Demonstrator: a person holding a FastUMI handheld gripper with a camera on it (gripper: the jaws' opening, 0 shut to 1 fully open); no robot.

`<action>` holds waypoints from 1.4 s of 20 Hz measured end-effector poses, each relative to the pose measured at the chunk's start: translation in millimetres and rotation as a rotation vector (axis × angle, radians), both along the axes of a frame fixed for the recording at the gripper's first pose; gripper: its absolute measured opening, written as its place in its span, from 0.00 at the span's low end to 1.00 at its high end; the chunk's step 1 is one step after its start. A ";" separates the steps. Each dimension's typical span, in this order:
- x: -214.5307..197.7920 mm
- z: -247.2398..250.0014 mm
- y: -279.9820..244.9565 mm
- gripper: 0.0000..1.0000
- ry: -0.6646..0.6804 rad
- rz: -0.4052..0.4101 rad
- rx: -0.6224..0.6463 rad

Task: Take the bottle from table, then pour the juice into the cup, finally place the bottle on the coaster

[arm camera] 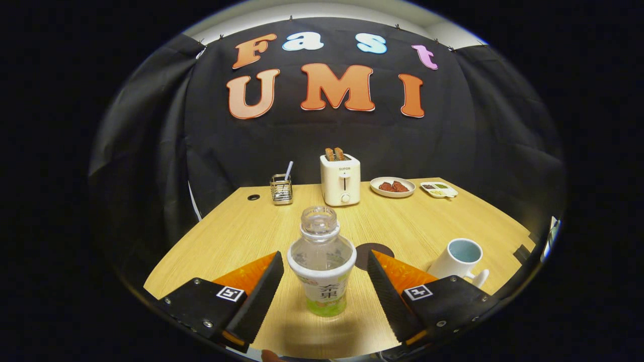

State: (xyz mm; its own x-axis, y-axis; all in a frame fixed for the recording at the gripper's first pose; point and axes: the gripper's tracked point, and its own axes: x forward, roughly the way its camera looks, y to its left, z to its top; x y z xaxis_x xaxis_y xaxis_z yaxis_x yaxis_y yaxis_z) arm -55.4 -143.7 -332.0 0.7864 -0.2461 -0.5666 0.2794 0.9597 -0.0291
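A clear uncapped plastic bottle (322,264) with a white and green label stands upright on the wooden table (226,236), right between my two fingers. My gripper (322,274) is open; each finger stands a small gap away from the bottle's sides, touching nothing. Just behind the bottle, a dark round coaster (376,250) lies flat on the table, partly hidden by the bottle and the right finger. A white cup (460,260) with a pale blue inside and a handle stands beyond the right finger, to the right of the coaster.
At the table's far side stand a wire holder (281,189) with a utensil, a white toaster (341,179) with toast in it, a plate of food (393,187) and a small sectioned dish (439,189). The booth's black cloth wall rises behind them.
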 end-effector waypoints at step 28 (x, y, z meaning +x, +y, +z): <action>24.9 40.4 -74.0 0.46 -0.292 -0.286 0.539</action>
State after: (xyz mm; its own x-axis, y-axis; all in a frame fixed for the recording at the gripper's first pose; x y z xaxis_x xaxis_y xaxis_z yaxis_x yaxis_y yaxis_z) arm -30.5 -217.7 -291.5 0.8720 -0.2100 -0.4423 0.4482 0.7058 0.5486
